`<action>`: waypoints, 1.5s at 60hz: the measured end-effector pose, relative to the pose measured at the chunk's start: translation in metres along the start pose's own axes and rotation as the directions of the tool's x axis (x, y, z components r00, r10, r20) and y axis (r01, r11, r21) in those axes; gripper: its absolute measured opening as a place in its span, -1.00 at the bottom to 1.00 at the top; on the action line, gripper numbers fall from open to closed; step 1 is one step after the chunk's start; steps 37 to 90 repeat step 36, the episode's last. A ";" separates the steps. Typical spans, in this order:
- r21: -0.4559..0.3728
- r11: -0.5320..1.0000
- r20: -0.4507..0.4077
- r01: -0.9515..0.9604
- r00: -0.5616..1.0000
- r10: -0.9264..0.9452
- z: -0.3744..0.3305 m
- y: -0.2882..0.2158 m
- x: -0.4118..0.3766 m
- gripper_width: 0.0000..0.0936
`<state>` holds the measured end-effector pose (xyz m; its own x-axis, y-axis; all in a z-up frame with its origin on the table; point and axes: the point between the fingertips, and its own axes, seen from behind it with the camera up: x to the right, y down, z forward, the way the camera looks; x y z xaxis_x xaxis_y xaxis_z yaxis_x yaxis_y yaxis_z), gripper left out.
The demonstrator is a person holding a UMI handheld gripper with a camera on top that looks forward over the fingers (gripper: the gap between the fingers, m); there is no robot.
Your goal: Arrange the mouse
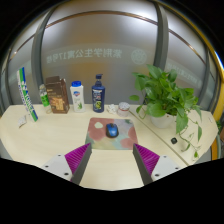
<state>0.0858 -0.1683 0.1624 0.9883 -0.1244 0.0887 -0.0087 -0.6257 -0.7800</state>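
Observation:
A dark blue mouse (112, 130) sits on a colourful mouse mat (111, 133) on a pale wooden table (40, 135). My gripper (112, 158) is just in front of the mat, low over the table. Its two fingers, with magenta pads (78, 155), are spread wide apart with nothing between them. The mouse lies beyond the fingertips, centred between them.
Behind the mat stand a dark bottle with a blue label (98, 94), a white bottle (77, 96), a brown box (57, 94) and a small cup (123, 107). A leafy potted plant (165, 95) is at the right. A green and white item (28, 96) leans at the left. Glass wall behind.

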 end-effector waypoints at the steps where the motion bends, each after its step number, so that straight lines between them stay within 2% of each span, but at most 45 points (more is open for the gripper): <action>1: 0.001 1.000 -0.005 0.002 1.000 -0.002 -0.008 0.002 0.000 0.83; 13: 0.030 1.000 -0.028 -0.004 1.000 0.005 -0.080 0.023 -0.007 0.83; 30: 0.092 0.996 -0.050 0.015 0.999 -0.010 -0.123 0.016 -0.016 0.83; 90: 0.099 0.995 -0.038 0.015 0.999 -0.011 -0.128 0.012 -0.023 0.83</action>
